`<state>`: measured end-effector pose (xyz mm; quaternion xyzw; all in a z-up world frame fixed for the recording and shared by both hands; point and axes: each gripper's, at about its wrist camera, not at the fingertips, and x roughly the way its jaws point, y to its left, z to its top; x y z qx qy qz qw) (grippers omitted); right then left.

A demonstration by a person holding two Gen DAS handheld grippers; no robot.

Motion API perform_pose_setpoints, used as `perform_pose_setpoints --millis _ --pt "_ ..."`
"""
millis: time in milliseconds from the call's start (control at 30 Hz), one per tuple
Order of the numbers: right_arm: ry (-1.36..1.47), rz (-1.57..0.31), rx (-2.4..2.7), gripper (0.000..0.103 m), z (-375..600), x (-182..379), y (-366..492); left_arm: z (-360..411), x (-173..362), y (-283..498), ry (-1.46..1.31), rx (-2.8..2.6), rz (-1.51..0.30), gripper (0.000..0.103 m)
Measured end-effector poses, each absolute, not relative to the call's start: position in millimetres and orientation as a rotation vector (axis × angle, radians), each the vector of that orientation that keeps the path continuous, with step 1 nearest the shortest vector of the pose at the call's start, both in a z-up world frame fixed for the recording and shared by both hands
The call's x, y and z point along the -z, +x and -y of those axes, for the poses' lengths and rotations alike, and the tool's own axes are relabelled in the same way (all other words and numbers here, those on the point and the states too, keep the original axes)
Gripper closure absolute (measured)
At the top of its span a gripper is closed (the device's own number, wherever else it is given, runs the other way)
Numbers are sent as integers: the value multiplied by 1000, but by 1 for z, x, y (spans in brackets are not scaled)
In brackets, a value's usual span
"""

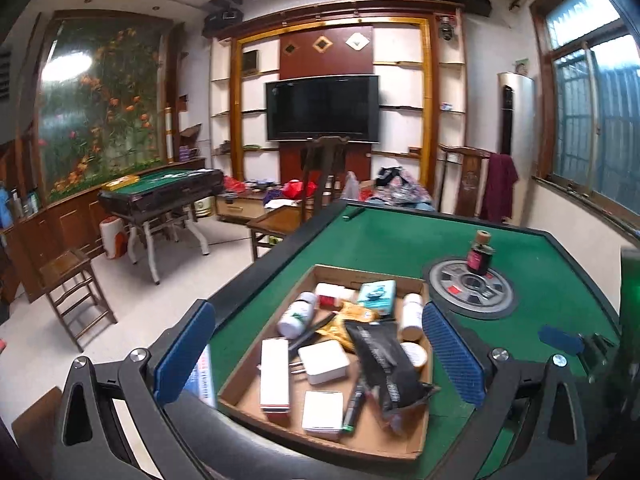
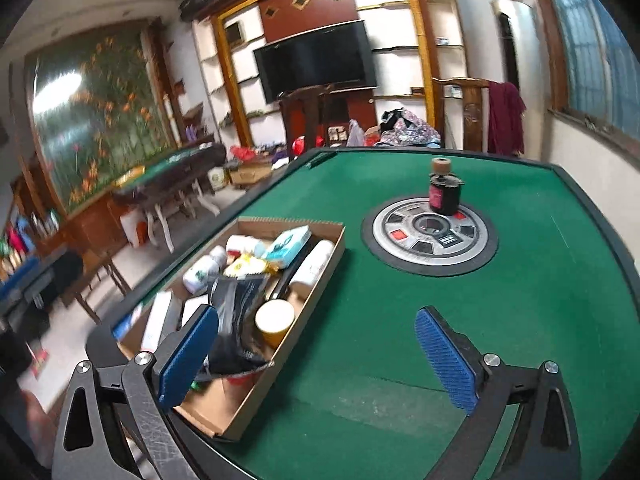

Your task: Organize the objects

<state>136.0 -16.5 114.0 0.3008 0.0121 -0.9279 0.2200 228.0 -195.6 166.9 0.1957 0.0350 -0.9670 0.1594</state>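
A shallow cardboard tray lies on the green table. It holds a black pouch, white bottles, a teal pack, white boxes and a cream-lidded jar. A dark bottle with a tan cap stands upright on the round centre panel. My left gripper hangs open over the tray's near end. My right gripper is open at the tray's right side, with nothing between its pads.
The table has a raised dark rim. A wooden chair stands at its far edge and another on the floor to the left. A second green-topped table is further back, near a wall television.
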Motion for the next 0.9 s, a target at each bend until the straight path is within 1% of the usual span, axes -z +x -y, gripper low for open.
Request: perform_pose_setpoints --millis 100,133,267,433,700,900 --pt "785 -149 2573 1 31 -115 148 207 -167 232 550 2707 -122 0" --pt "762 -197 2576 1 37 -116 152 214 -166 234 551 2702 -161 0" --pt "731 -270 2566 0 52 -118 158 230 -162 238 561 2716 -264 0" --pt "742 -314 2546 0 65 -116 159 240 -156 239 552 2681 -260 0" --pt "735 -416 2528 0 90 -113 165 260 -141 236 622 2609 -341 0" --pt "720 -484 2513 0 105 -111 169 257 -136 231 663 2562 -284 0"
